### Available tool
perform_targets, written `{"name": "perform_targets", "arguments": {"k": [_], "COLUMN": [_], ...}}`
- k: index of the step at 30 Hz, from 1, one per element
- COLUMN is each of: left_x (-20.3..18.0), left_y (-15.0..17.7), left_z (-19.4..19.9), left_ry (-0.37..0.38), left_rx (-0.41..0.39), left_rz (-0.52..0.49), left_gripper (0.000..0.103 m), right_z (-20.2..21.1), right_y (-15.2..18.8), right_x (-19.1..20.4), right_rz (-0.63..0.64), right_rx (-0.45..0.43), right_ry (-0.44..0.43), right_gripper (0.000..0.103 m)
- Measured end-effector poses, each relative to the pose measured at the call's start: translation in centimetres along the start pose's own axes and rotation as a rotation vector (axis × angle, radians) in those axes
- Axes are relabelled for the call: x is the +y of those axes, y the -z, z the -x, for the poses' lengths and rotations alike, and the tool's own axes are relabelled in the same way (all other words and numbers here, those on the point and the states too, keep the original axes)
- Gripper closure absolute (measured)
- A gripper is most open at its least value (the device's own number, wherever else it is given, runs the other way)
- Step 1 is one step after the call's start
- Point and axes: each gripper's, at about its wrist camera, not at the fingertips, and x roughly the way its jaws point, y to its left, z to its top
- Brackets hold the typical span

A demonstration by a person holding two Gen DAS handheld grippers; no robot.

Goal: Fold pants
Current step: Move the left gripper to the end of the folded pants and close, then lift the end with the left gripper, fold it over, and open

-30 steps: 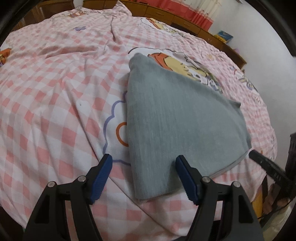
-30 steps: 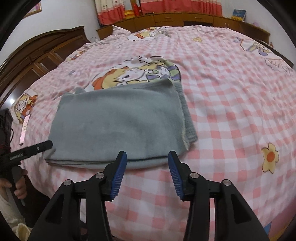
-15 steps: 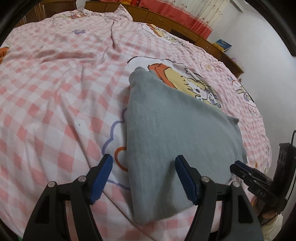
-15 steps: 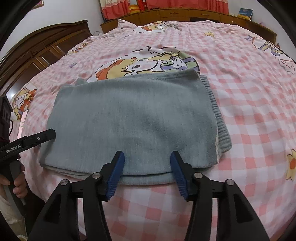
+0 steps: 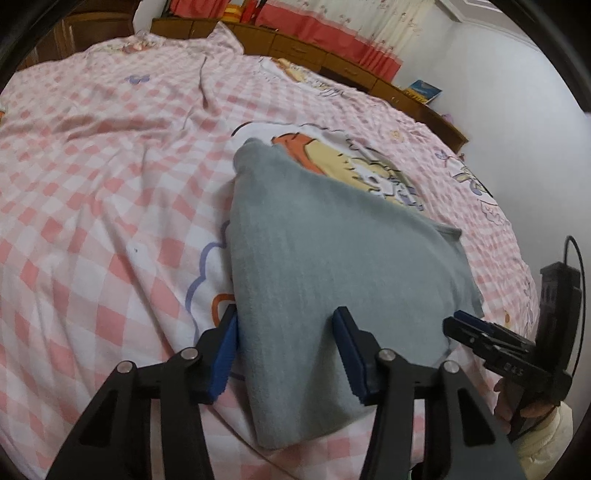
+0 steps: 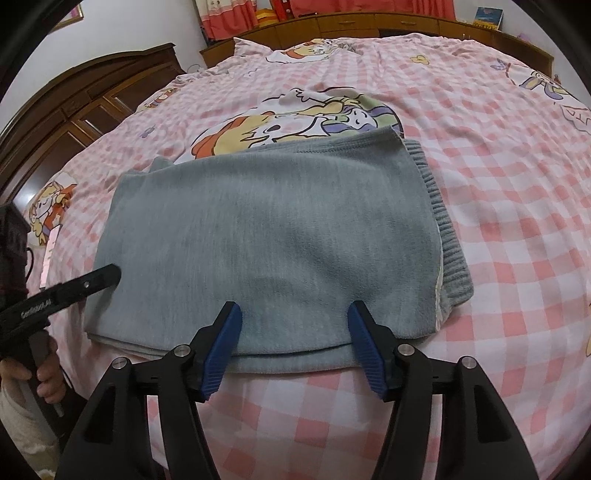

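Observation:
The grey pants (image 5: 332, 266) lie folded in a flat stack near the front edge of the bed, with the ribbed waistband (image 6: 448, 236) at the right end. My left gripper (image 5: 286, 328) is open, its blue fingers either side of the near left end of the stack. My right gripper (image 6: 293, 325) is open, its fingers astride the front edge of the pants (image 6: 273, 236). The left gripper also shows in the right wrist view (image 6: 99, 278) at the stack's left end. The right gripper shows in the left wrist view (image 5: 472, 325) at the stack's right corner.
The bed has a pink checked sheet (image 5: 92, 184) with a cartoon print (image 6: 295, 122) behind the pants. A wooden headboard (image 6: 369, 22) and red curtains are at the far side. A dark wardrobe (image 6: 74, 125) stands to the left. The bed's front edge is right under both grippers.
Both grippers have moved forward and down onto the pants' near edge. The left gripper's fingers have come a little closer together. The pants have not moved.

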Motion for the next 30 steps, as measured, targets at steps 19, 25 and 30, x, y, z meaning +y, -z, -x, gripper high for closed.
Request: {"name": "perform_targets", "arguments": {"k": [19,25,30], "left_x": [1.1,-0.4,-3.2], "left_y": [-0.7,-1.6,-2.8], "left_z": [0.2,1.8,4.2], "left_ry": [0.075,0.091,0.108], "left_rx": [-0.038,-0.057,-0.094], "left_rz": [0.105,0.062,-0.012], "left_gripper": [0.08,0.087,0.088], "right_z": [2.0,4.1,5.4], "right_y": [-0.3,-0.4,-0.5], "right_x": [0.1,0.1,-0.5], "right_rz": [-0.052,-0.052,-0.072], "right_rx": [0.005,-0.047,-0.083], "right_ry": [-0.022,-0.06,-0.082], "right_gripper": [0.042,0.043,0.043]}}
